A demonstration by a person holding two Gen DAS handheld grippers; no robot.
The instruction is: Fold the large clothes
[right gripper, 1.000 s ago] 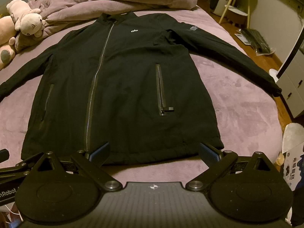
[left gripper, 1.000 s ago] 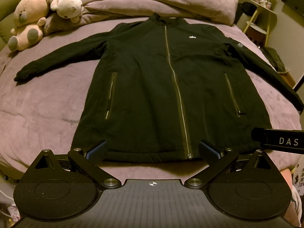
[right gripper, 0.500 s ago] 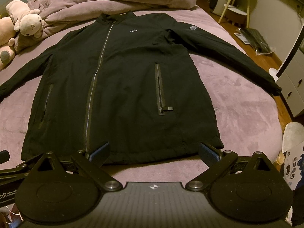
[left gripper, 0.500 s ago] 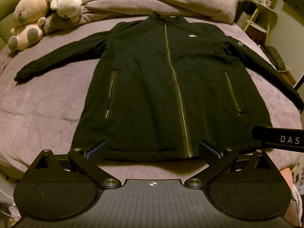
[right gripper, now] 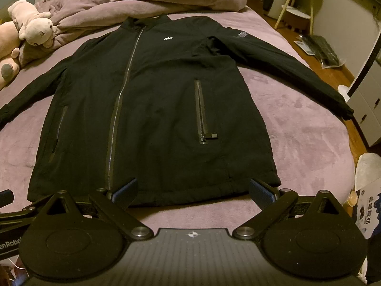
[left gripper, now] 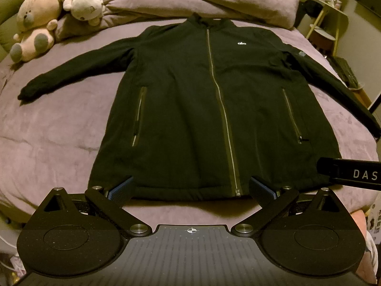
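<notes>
Step in hand, as judged: opening stage, nothing folded yet, both tools poised at the foot of the garment before any grasp. Left tool (left gripper: 190, 188): jaws spread wide, holding nothing, hovering just short of the jacket hem, straddling the stretch around the bottom end of the main zip. Right tool (right gripper: 193, 189): jaws likewise spread wide, empty, just short of the same hem, over the half with the dangling pocket zip pull. Item: black jacket (left gripper: 214, 109), long cut, laid flat and face up on the bed (left gripper: 59, 128), collar away from the tools, hem nearest them; front zip (left gripper: 221, 109) closed along its full length, silver-toned; slanted zip pocket either side of it; small white logo on the chest near the collar; grey patch high on one sleeve. Sleeves spread outward from the jacket body, angled down toward the hem end, one cuff close to the bed edge. Fabric matte, thick-looking, probably padded and likely to resist a sharp crease. Beyond the jacket collar: bunched mauve duvet (left gripper: 202, 2); off the collar's left, two plush toys (left gripper: 57, 12). Next move, as judged: closing on a sleeve or a side edge and carrying it across the zip line; hem corners likely need a firm pinch through bulky layers, kept clear of the bed cover beneath
</notes>
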